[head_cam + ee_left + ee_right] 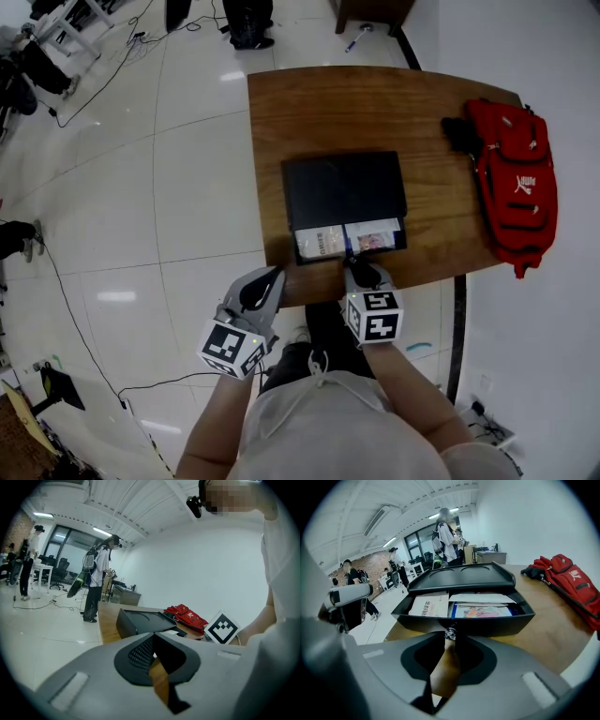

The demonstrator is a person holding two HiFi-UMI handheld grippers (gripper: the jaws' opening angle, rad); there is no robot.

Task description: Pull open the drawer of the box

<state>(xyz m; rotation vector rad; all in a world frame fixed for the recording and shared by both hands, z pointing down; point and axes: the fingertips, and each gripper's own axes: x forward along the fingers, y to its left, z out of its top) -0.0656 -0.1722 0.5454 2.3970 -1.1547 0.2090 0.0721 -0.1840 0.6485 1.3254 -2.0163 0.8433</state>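
A flat black box lies on the wooden table. Its drawer stands partly pulled out toward me, with a booklet and printed sheets inside. My right gripper is at the drawer's front, and its jaws pinch the small metal knob in the middle of that front. My left gripper hovers at the table's front left corner, left of the drawer. Its jaws meet at the tips with nothing between them.
A red backpack with a black item beside it lies on the table's right side. The table's front edge runs just under both grippers. Cables cross the white tiled floor at left. People stand at desks far off.
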